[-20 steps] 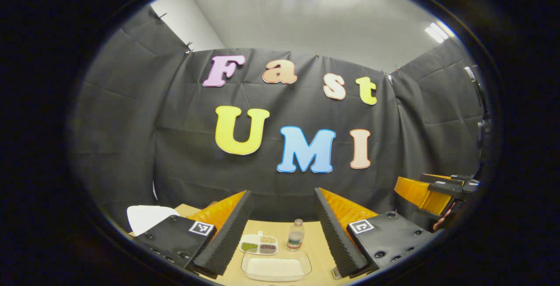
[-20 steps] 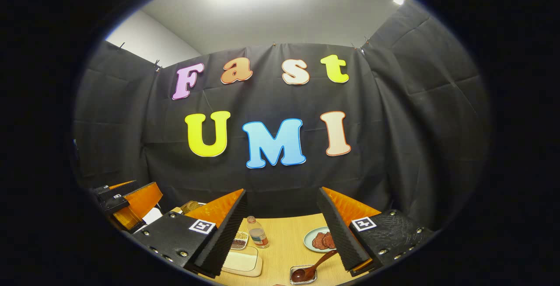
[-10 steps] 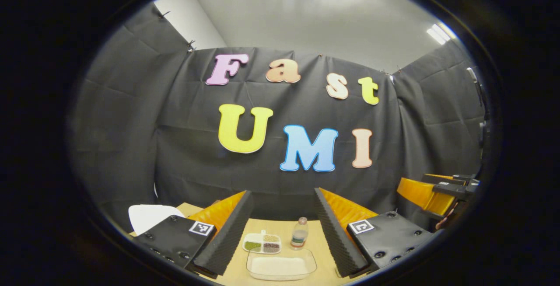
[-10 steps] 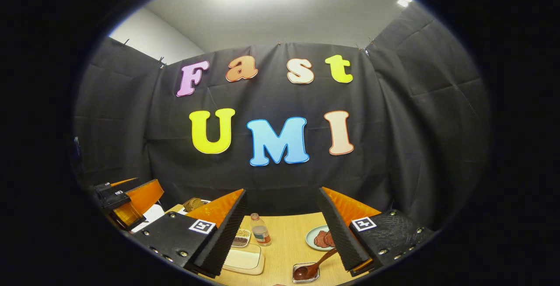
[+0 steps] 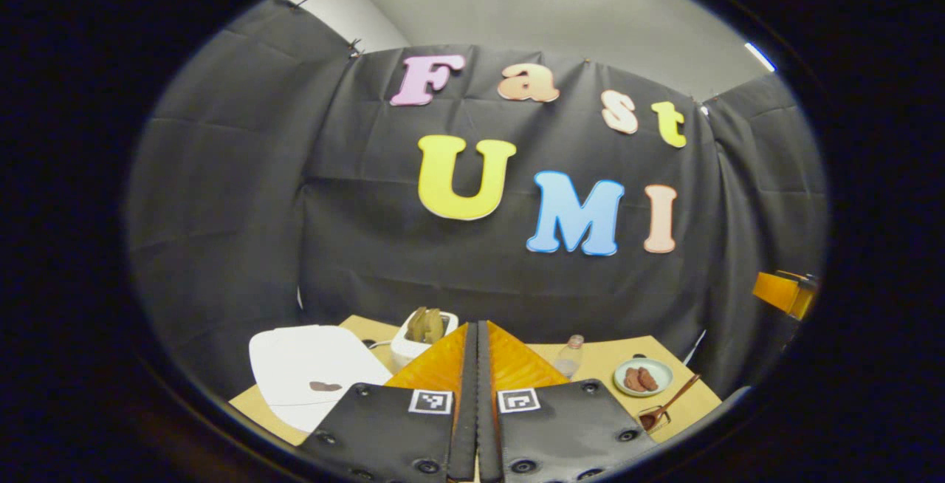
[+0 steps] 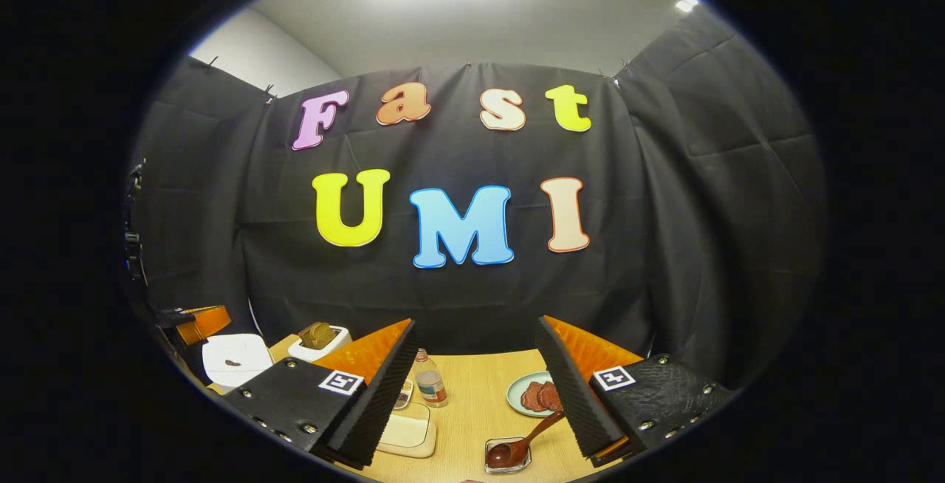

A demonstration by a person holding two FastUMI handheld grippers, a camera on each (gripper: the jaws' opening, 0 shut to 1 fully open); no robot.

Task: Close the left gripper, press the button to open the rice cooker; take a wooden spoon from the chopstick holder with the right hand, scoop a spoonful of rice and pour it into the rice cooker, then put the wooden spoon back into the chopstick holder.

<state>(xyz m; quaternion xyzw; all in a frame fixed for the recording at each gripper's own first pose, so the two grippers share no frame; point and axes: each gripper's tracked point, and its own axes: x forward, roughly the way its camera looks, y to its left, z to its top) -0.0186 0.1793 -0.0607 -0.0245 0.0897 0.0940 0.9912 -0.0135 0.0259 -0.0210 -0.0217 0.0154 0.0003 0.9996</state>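
Left gripper (image 5: 476, 365): fingers pressed together with nothing between them, hovering above the desk (image 5: 605, 354), not touching anything. Rice cooker (image 5: 314, 372), white, lid down, sits just to the left of that gripper. We judge the button press is next.

Risks from here, as we read them:
- We cannot make out the button itself; the dark mark on the lid may be it. A press that lands beside it would leave the lid shut.
- The closed fingers make a narrow tip; coming in at a slant it could skid on the smooth lid or shove the cooker.
- A toaster (image 5: 422, 331) stands just behind the cooker, close enough to be knocked by a wide approach.

Right gripper (image 6: 476, 387): fingers spread wide, holding nothing, above the desk. The wooden spoon (image 6: 520, 444) lies below it, bowl down in a small clear holder (image 6: 506, 457), handle leaning toward the right finger. A leaning handle may roll out of a loose pinch.

Containers, taken from the cooker rightward:
- toaster, with bread slices (image 6: 317, 334) standing in it
- clear tray (image 6: 406, 431) of white rice, well right of the cooker
- divided dish (image 6: 404, 394) of grains behind the tray, half hidden
- capped bottle (image 6: 428, 379), contents unclear
- plate (image 6: 517, 387) with reddish-brown pieces
- spoon holder, farthest right
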